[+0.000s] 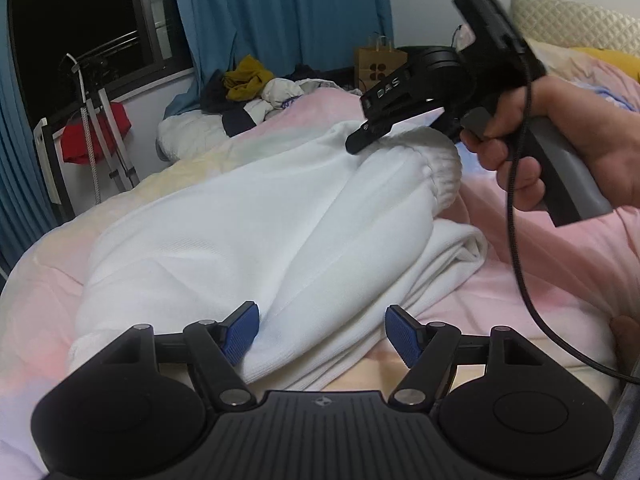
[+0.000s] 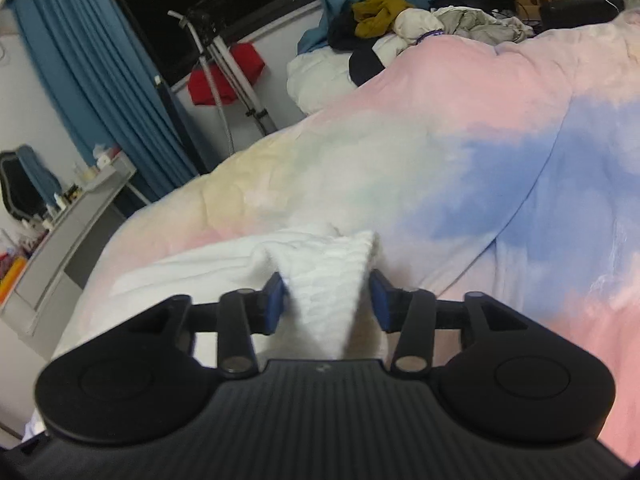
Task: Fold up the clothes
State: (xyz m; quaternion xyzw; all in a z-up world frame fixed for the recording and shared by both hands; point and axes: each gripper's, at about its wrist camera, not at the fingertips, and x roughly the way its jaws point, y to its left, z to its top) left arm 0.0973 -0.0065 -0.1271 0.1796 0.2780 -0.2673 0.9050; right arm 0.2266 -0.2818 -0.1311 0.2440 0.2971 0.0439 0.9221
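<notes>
A white knit garment [image 1: 248, 232] lies bunched lengthwise on the pastel duvet [image 1: 520, 280]. My left gripper [image 1: 322, 332] stands open at its near end, with a fold of the cloth between the blue pads [image 1: 404, 338] and the right pad clear of it. A hand [image 1: 532, 136] holds my right gripper [image 1: 384, 128] at the far ribbed hem [image 1: 436, 160], which humps up under its fingers. In the right wrist view the ribbed hem [image 2: 328, 280] fills most of the space between the right gripper's [image 2: 328, 300] pads. The left pad touches it; a thin gap shows at the right pad.
A pile of clothes [image 1: 256, 84] and a brown paper bag [image 1: 376, 66] sit at the far end of the bed. A stand with a red cloth [image 1: 92, 136] is by the dark window and blue curtains [image 1: 280, 12]. A grey dresser [image 2: 72, 216] stands left of the bed.
</notes>
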